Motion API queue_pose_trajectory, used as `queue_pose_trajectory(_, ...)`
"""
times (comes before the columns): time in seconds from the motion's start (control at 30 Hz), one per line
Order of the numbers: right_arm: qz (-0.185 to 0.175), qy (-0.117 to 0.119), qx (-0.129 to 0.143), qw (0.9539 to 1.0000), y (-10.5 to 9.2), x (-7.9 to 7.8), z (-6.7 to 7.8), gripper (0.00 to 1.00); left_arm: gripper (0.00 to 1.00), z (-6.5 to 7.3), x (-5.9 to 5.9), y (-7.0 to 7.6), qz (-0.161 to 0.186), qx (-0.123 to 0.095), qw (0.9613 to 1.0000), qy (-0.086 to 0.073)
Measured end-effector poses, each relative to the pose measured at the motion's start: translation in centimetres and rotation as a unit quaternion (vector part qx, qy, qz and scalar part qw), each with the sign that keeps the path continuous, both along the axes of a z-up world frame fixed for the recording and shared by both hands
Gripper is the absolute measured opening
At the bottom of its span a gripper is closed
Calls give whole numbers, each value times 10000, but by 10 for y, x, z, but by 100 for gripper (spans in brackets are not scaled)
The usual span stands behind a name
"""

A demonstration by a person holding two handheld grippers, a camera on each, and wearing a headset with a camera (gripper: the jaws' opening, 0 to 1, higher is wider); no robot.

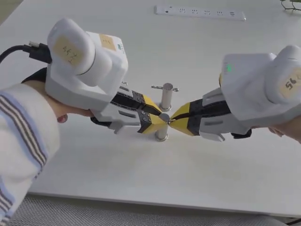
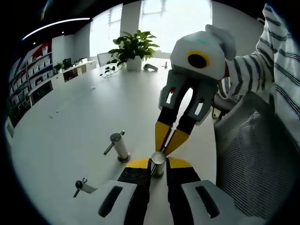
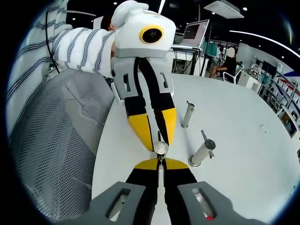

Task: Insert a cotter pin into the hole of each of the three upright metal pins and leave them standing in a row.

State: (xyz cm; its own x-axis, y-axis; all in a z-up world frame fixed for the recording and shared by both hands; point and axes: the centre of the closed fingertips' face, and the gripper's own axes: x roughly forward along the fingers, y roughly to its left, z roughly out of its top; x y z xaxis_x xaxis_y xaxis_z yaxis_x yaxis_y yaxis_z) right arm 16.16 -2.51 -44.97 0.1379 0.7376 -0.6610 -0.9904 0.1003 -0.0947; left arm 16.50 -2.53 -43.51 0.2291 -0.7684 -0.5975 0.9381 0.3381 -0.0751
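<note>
The left tongs (image 1: 157, 121) are clamping narrowly on the near metal pin (image 1: 162, 134), which is standing upright on the white bench (image 1: 141, 174). One yellow-tipped jaw is sitting on each side of its shaft, just under the head. The left hand (image 1: 56, 108), coming out of a striped sleeve (image 1: 21, 141), is gripping that tool from below and tilting it down and inward, so its jaws are pointing at the near metal pin from the left. The right tongs (image 1: 173, 120) are meeting the same pin from the opposite side, lying nearly level. Their jaws are pinched almost together on a thin cotter pin (image 3: 161, 161), whose tip is sitting at the pin's head, and the right hand (image 1: 282, 129) is cradling that tool from beneath. Just behind the near metal pin, a second pin (image 1: 166, 100) is standing upright with a second cotter pin (image 1: 164, 88) lying crosswise through its top. Farther beyond the near metal pin, a third pin (image 3: 187, 115) is standing, too small to tell what its top is carrying.
</note>
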Motion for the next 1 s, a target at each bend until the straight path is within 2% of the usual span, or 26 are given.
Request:
queue_pose_trajectory(0.4, 36, -40, 16, 10000, 0, 2, 1, 0, 9, 1, 0, 0, 20, -11, 10000, 8)
queue_pose_trajectory(0.47, -37, -190, 14, 9998, -2, 7, 3, 6, 9, 2, 0, 0, 23, -16, 10000, 8)
queue_pose_trajectory(0.53, -10, -149, 17, 9999, -4, 6, 3, 15, 9, 2, 0, 0, 21, -12, 10000, 10)
queue_pose_trajectory(0.73, 30, -56, -19, 10000, -7, 1, 5, 1, 9, 3, 0, 0, 16, -11, 10000, 11)
queue_pose_trajectory(1.0, 59, -104, 65, 9999, -3, 0, 9, 0, 9, 3, -1, 0, 23, -3, 10000, 2)
